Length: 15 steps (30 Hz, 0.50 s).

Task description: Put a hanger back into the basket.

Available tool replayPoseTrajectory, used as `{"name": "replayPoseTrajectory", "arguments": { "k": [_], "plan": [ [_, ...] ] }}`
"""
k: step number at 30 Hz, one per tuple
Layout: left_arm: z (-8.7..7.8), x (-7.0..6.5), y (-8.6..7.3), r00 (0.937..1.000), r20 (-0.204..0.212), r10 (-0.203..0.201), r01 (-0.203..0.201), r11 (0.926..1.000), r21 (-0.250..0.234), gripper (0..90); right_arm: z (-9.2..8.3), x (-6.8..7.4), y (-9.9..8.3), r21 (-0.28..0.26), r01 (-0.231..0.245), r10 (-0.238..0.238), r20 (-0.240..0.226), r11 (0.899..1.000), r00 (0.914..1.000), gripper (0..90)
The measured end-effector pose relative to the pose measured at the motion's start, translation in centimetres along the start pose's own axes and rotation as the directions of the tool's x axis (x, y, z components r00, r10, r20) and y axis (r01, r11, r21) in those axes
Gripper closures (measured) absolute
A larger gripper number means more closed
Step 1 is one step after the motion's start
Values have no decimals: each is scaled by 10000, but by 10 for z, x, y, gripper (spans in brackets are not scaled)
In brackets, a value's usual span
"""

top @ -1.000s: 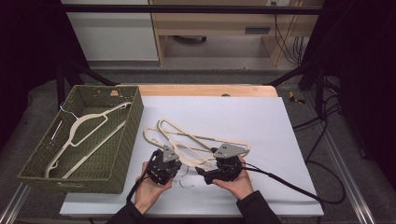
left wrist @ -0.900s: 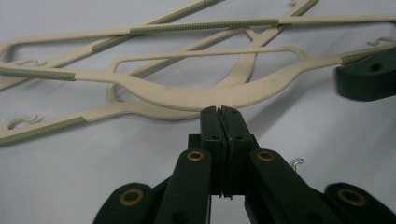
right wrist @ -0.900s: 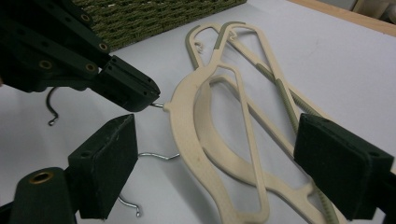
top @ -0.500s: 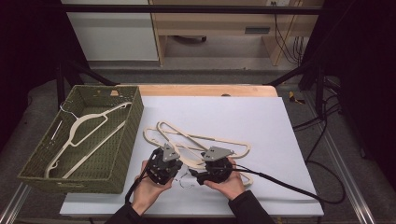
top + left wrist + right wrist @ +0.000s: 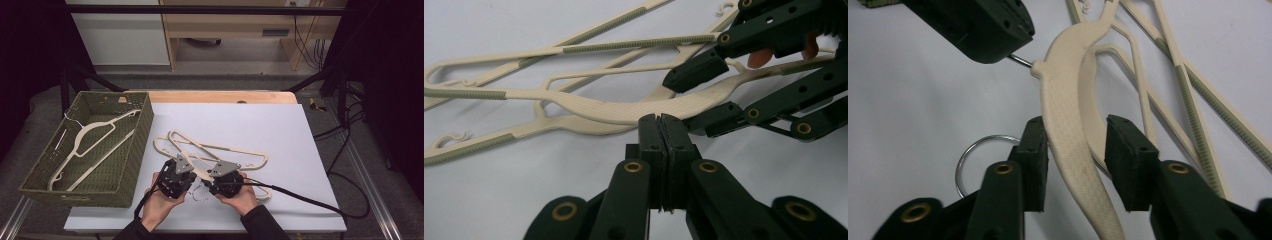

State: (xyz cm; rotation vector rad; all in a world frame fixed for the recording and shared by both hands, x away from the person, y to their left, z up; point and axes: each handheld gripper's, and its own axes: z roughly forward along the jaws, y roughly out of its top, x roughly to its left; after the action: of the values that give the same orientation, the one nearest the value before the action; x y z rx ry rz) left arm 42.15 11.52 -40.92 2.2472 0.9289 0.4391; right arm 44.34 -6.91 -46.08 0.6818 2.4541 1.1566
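Cream plastic hanger (image 5: 1068, 125) is straddled by the right gripper (image 5: 1075, 150), jaws parted, unclamped; its long axis runs toward twelve o'clock. The left gripper (image 5: 662, 131) is seen pressed together beside it, empty.

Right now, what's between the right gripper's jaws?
In the right gripper view, the right gripper stands open astride the cream hangers: the top hanger's broad arm and the one beneath pass between its jaws. No other object shows in that gap.
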Motion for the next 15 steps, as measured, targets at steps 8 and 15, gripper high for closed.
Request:
{"name": "replayPoseTrajectory", "arguments": {
  "k": [8,15],
  "plan": [
    [-4,1,1,9999,169,-26,31,9996,-287,881,-3,3,1,-24,687,-687,-43,9976,9976,717],
    [-38,10,6,9964,828,-186,331,9836,-1771,719,-8,2,2,-131,965,-964,73,9952,9953,732]
  ]
}}
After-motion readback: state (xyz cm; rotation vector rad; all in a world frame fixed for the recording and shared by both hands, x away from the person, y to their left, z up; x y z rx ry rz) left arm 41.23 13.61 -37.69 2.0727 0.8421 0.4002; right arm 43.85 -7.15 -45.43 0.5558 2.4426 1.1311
